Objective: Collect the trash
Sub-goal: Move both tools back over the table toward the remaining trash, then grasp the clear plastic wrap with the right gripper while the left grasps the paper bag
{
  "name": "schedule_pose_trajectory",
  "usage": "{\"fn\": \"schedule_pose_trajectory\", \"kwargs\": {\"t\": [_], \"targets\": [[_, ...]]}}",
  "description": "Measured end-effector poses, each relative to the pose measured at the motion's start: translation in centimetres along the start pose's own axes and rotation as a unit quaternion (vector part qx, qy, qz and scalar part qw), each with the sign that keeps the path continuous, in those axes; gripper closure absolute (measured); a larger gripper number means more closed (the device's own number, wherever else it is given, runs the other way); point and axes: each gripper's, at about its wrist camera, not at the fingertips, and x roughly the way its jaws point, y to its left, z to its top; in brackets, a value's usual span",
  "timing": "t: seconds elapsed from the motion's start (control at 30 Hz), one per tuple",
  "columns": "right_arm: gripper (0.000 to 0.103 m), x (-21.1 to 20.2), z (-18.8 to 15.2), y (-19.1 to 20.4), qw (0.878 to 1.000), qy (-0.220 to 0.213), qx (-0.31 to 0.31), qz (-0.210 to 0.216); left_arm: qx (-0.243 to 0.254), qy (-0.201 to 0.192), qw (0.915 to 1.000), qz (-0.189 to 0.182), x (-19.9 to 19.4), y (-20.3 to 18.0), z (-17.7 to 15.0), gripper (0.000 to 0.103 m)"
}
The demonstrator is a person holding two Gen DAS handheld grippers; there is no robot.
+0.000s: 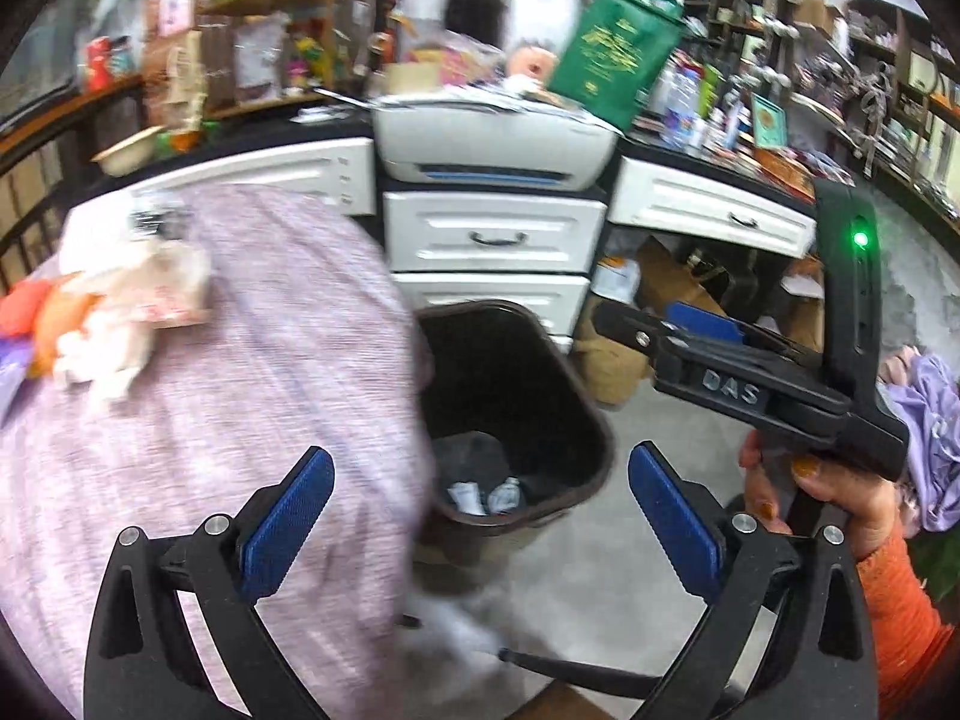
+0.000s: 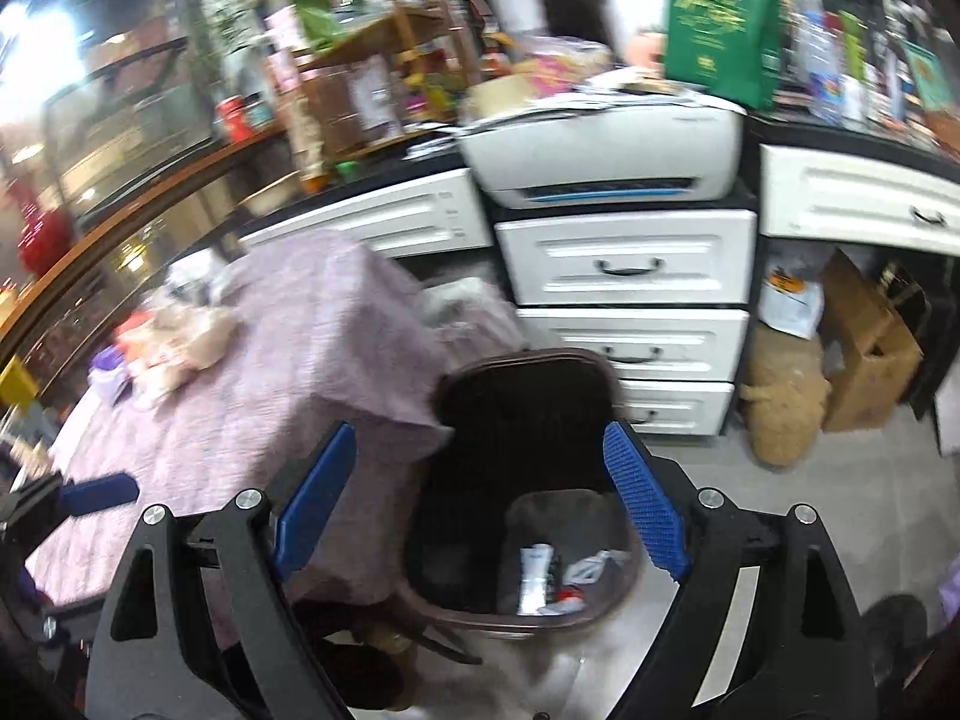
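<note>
Presently both grippers, left [image 1: 480,531] and right [image 2: 480,501], gape empty above the brown bin [image 2: 606,369]; table's crumpled wrappers [image 1: 129,306] remain far left.

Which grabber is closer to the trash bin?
Right. The right gripper hangs open just above the trash bin; the left gripper, also open, sits farther back by the table's edge.

Lilac-clothed table [image 1: 252,360] — crumpled wrappers [image 1: 138,294], perhaps tissue, grey floor [image 2: 840,480] — brown bin [image 2: 528,420]
</note>
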Motion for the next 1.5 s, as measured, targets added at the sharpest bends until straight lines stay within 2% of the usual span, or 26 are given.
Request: {"fn": "schedule_pose_trajectory", "kwargs": {"t": [0.13, 0.37, 0.63, 0.83, 1.07, 1.17, 1.27, 1.37, 1.4, 1.5], "targets": [[0.019, 0.3, 0.1, 3.5, 0.999, 0.004, -0.032, 0.033, -0.019, -0.014, 0.9992, 0.033, -1.5, 2.9, -0.7, 0.006], [0.019, 1.1, 0.6, 9.1, 0.992, 0.009, -0.092, 0.081, -0.044, -0.012, 0.9945, 0.094, -3.4, 8.5, -2.3, 0.006], [0.019, 2.5, 2.1, 16.7, 0.975, 0.009, -0.177, 0.136, -0.097, -0.009, 0.9854, 0.14, -5.2, 15.5, -3.7, 0.006], [0.019, 5.7, 3.7, 21.1, 0.961, 0.034, -0.217, 0.169, -0.11, -0.009, 0.9822, 0.152, -6.1, 17.7, -4.4, 0.006], [0.019, 10.2, 8.8, 23.7, 0.966, 0.045, -0.18, 0.177, -0.112, -0.003, 0.9835, 0.142, -5.6, 18.5, -4.7, 0.006], [0.019, 13.1, 10.8, 25.0, 0.966, 0.075, -0.167, 0.184, -0.114, -0.001, 0.9844, 0.134, -5.2, 18.5, -4.4, 0.006], [0.02, 15.4, 11.4, 25.9, 0.967, 0.092, -0.164, 0.174, -0.113, 0.0, 0.9851, 0.129, -4.9, 18.5, -4.1, 0.006], [0.034, 17.2, 11.3, 26.5, 0.964, 0.114, -0.162, 0.175, -0.109, 0.002, 0.9856, 0.129, -4.5, 18.3, -3.8, 0.006], [0.043, 17.6, 11.2, 26.6, 0.963, 0.12, -0.165, 0.176, -0.108, 0.002, 0.9857, 0.129, -4.5, 18.3, -3.7, 0.006], [0.063, 17.4, 11.2, 26.7, 0.964, 0.113, -0.166, 0.176, -0.104, 0.001, 0.9859, 0.131, -4.2, 18.3, -3.2, 0.006]]}}
